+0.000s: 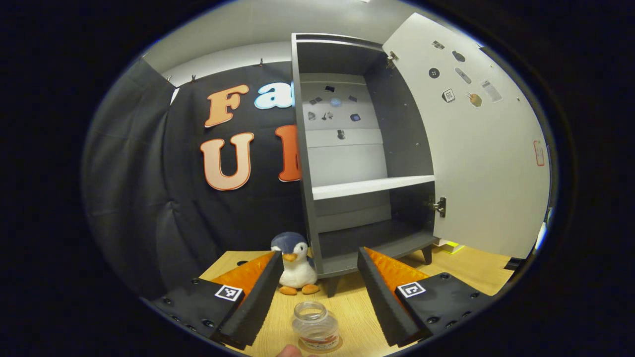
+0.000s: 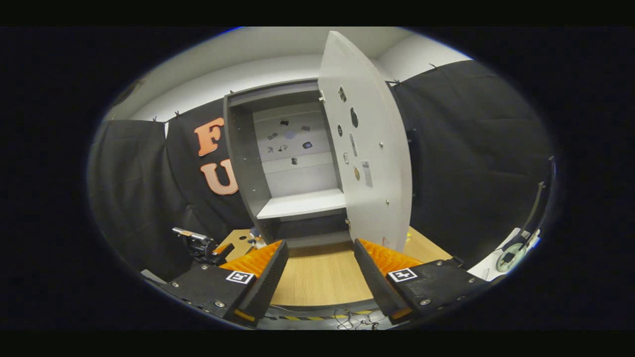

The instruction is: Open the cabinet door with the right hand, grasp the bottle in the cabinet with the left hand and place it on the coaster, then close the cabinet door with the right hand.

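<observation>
With the bottle (image 1: 315, 327) set down between the left gripper (image 1: 317, 297)'s parted, empty fingers, the right gripper (image 2: 317, 277), also spread and empty, faces the open cabinet door (image 2: 369, 148), which looks next to be pushed closed.

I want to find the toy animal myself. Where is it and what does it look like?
Find the tall grey cabinet with its door open. At its bottom left corner, on the wooden table, stands a plush penguin. It is the one soft thing, unlike the clear bottle nearer.
</observation>
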The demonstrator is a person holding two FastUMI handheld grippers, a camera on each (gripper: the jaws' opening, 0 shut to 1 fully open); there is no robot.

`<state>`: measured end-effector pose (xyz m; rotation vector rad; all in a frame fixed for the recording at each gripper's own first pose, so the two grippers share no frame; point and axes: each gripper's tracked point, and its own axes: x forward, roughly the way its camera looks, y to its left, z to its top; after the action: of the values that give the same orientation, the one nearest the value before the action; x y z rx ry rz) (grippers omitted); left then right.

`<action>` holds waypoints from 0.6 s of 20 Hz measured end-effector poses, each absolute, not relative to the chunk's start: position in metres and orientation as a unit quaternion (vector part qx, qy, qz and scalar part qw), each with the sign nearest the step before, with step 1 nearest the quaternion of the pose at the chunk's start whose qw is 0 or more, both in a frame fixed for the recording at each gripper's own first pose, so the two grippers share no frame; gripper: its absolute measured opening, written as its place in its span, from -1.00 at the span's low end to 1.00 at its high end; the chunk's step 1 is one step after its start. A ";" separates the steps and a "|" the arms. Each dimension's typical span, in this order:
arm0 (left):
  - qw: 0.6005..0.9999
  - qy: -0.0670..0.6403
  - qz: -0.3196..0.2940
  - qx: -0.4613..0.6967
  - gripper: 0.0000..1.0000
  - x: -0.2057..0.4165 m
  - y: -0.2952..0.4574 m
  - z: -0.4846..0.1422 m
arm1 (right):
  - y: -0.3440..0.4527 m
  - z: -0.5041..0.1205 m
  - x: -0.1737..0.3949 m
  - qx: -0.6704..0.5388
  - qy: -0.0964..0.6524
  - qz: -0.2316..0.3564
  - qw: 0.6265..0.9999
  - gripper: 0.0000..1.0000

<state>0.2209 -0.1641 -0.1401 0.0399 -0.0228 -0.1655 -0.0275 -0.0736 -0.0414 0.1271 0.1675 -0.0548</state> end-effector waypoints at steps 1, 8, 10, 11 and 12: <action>0.996 -0.014 -0.087 0.013 0.95 0.217 -0.167 -0.129 | -0.080 -0.033 -0.028 0.062 0.072 -0.029 0.995 0.66; 0.994 -0.009 -0.110 -0.009 0.95 0.179 -0.180 -0.090 | -0.152 0.012 -0.025 0.044 0.011 -0.054 0.997 0.66; 0.995 -0.008 -0.098 -0.004 0.89 0.173 -0.174 -0.085 | -0.175 0.016 -0.027 0.036 0.008 -0.067 0.997 0.66; 0.995 -0.002 -0.099 -0.012 1.00 0.171 -0.174 -0.085 | -0.184 0.019 -0.029 0.030 0.008 -0.073 0.997 0.66; 0.995 0.008 -0.100 -0.024 0.94 0.169 -0.176 -0.088 | -0.193 0.020 -0.029 0.026 0.006 -0.076 0.997 0.66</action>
<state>0.1686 -0.1756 -0.0884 -0.0477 0.0163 -0.2009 -0.0289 -0.1934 0.0197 0.0515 0.0121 -0.1524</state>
